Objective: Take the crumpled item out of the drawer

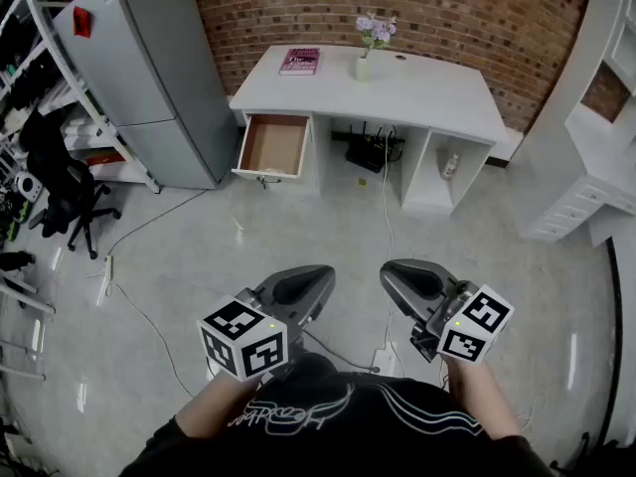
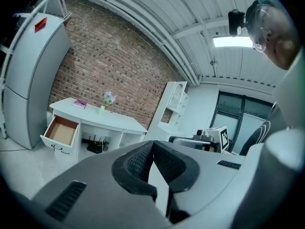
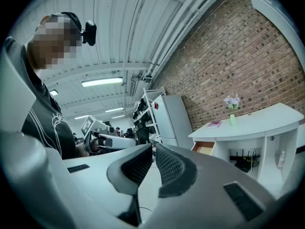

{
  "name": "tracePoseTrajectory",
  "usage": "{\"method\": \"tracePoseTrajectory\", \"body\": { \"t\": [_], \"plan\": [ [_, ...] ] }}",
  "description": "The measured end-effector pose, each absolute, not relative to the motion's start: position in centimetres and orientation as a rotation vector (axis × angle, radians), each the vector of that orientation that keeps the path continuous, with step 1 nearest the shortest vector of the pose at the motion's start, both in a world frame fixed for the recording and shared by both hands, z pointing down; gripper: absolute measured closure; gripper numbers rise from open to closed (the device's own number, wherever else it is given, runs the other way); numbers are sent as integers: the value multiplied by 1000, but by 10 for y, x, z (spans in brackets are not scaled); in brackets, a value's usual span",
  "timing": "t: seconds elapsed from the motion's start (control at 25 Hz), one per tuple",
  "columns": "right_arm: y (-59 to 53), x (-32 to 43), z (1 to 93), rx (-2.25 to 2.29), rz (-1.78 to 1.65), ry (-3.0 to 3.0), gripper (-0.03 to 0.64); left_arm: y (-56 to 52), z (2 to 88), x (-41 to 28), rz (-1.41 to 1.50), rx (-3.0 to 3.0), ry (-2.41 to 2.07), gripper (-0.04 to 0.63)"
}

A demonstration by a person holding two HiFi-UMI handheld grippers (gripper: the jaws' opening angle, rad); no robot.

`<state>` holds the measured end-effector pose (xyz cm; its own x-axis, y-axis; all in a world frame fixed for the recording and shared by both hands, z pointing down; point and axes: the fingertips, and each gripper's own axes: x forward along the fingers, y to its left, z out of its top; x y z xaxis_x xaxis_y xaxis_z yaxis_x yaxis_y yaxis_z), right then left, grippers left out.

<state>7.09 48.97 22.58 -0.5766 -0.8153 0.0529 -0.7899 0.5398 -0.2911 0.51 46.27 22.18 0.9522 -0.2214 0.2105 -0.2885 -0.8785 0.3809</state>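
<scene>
The person stands on the floor (image 1: pixel 199 237), well apart from the white surface (image 1: pixel 427 97), so the job has hardly begun. This looks like the walking-up step, with nothing taken yet.

The left hand-held gripper (image 1: pixel 303 286) is clenched, its two pads pressed together with nothing between them. The right hand-held gripper (image 1: pixel 409 278) is clenched too, and it holds nothing. Both are held low, close to the person's body.

The drawer (image 1: pixel 266 175) is at the left end of the surface and is pulled out. Its inside looks brown and bare from here. The crumpled item should be in it, but I cannot see it. It may be small or tucked at the back, because the drawer is far away in every view.

Next, the person probably needs to walk up to the drawer. Then one hand-held gripper has to let its pads come apart, reach down into the drawer and close on the crumpled item.

Other things hold stuff as well. A little vase (image 1: pixel 364 68) on the surface holds purple flowers (image 1: pixel 376 30). A pink book (image 1: pixel 300 62) lies near it. Under the surface, one open nook holds a black box with antennas (image 1: pixel 370 153), and the next nook holds a small bottle (image 1: pixel 452 165).
</scene>
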Motion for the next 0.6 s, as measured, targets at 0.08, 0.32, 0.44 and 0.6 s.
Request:
{"method": "tracePoseTrajectory", "body": {
  "t": [0.08,0.32,0.44,0.6],
  "plan": [
    [493,69,225,-1406,-436,2673,561,465,222,2,222,2683,-370,572],
    [494,69,231,-1441,-469,2673,561,466,220,-2,223,2679,-367,572],
    [486,68,242,-1453,-502,2673,561,458,229,-3,230,2671,-373,574],
    [469,70,254,-1463,-514,2678,560,438,240,0,230,2655,-365,574]
  ]
}}
